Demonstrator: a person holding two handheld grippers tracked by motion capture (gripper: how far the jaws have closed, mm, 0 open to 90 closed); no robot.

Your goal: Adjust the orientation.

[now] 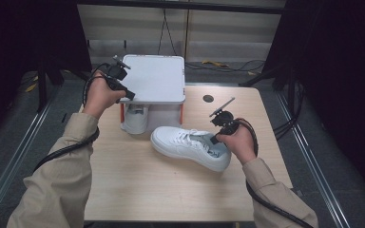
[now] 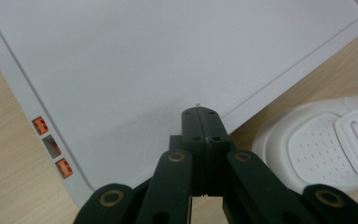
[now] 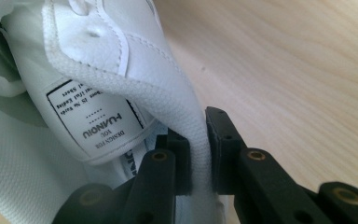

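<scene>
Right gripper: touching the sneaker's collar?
Touching. The right gripper view shows the right gripper with both pads pressed on the padded collar edge of the white sneaker, pinching it between them.

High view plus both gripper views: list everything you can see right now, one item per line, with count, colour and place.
table: one, light wood, centre of the high view.
rack: one, white top with orange fittings on the legs, far left part of the table.
second shoe: one, white, under the rack's top.
sneaker: one, white, laced, on the table in front of the rack, toe toward the rack.
round hole: one, dark, far side of the table, right of the rack.
left gripper: one, black, jaws shut, over the rack's top.
right gripper: one, black, jaws clamped on the sneaker's collar.
sleeves: two, beige, coming in from the bottom.
</scene>
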